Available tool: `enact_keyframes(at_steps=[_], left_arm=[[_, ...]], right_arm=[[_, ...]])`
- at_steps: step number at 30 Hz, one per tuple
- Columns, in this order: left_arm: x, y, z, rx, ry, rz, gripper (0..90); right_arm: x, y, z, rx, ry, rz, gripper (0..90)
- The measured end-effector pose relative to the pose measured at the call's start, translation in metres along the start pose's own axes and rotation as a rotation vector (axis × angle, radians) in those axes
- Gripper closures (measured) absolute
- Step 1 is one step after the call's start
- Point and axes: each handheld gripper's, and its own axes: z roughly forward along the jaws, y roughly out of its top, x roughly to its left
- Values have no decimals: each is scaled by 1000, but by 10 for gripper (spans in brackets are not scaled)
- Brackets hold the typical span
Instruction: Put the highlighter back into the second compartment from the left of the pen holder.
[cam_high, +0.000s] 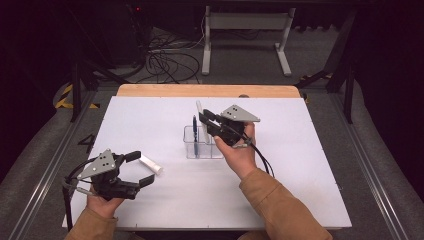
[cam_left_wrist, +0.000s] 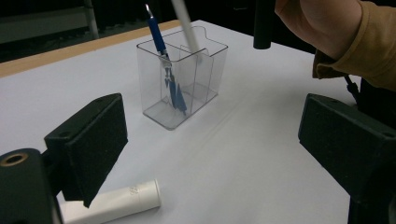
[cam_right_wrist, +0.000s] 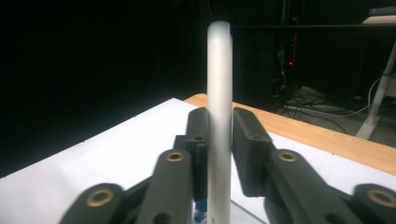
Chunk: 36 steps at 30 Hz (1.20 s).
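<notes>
A clear two-part holder (cam_high: 202, 146) (cam_left_wrist: 183, 81) stands mid-table with a blue pen (cam_high: 194, 131) (cam_left_wrist: 158, 39) leaning in it. A white pen (cam_high: 199, 111) (cam_left_wrist: 186, 23) (cam_right_wrist: 219, 88) stands upright, its lower end inside the holder beside the blue pen. My right gripper (cam_high: 208, 121) (cam_right_wrist: 219, 140) is above the holder with that pen between its pads; a thin gap shows at one pad. My left gripper (cam_high: 140, 168) (cam_left_wrist: 215, 154) rests open near the front left. A short white tube (cam_high: 150, 164) (cam_left_wrist: 114, 205) lies on the table just beyond and beside its jaws, untouched.
The white tabletop (cam_high: 300, 165) has a wooden strip (cam_high: 210, 90) along its far edge. Beyond it, on the floor, are a white table frame (cam_high: 245, 30) and loose cables (cam_high: 167, 60). A sleeved forearm (cam_high: 280, 205) (cam_left_wrist: 359, 42) reaches across the right front.
</notes>
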Motion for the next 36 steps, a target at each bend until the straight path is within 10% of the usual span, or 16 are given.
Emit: enact_keyframes(at_steps=[15, 36], left_arm=[[0, 1, -1, -2, 2, -1, 87], [0, 4, -1, 12, -8, 33, 40]], right_arm=[[-1, 3, -15, 4, 3, -26, 437], [3, 8, -43, 24, 46, -20, 364]])
